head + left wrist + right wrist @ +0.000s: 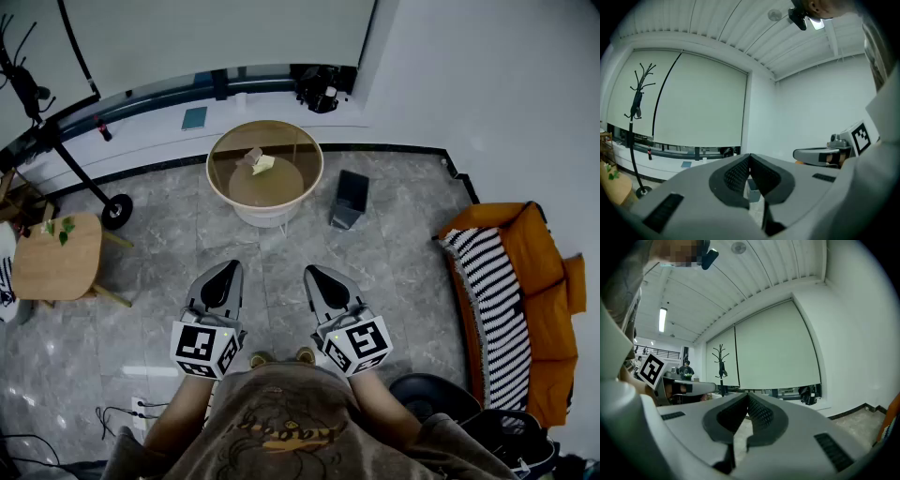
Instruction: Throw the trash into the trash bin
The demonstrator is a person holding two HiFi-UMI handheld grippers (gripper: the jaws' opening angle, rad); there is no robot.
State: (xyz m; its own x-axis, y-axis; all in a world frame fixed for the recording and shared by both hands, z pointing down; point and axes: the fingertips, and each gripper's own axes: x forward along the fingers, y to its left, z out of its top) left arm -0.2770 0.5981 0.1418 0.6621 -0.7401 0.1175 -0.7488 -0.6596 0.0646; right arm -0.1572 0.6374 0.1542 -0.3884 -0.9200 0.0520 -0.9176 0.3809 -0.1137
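Observation:
Two pieces of crumpled paper trash [256,161] lie on a round glass-topped table [219,176] ahead of me in the head view. A small dark trash bin [352,199] stands on the floor just right of that table. My left gripper [223,274] and right gripper [321,277] are held side by side over the tiled floor, well short of the table. In the left gripper view the jaws meet at the tips [749,157], shut on nothing. In the right gripper view the jaws likewise touch at the tips [747,397], with nothing between them.
A small wooden side table [58,255] stands at the left, with a black stand on a round base [114,211] behind it. An orange sofa with a striped blanket [506,300] fills the right side. A power strip with cables [141,410] lies on the floor at lower left.

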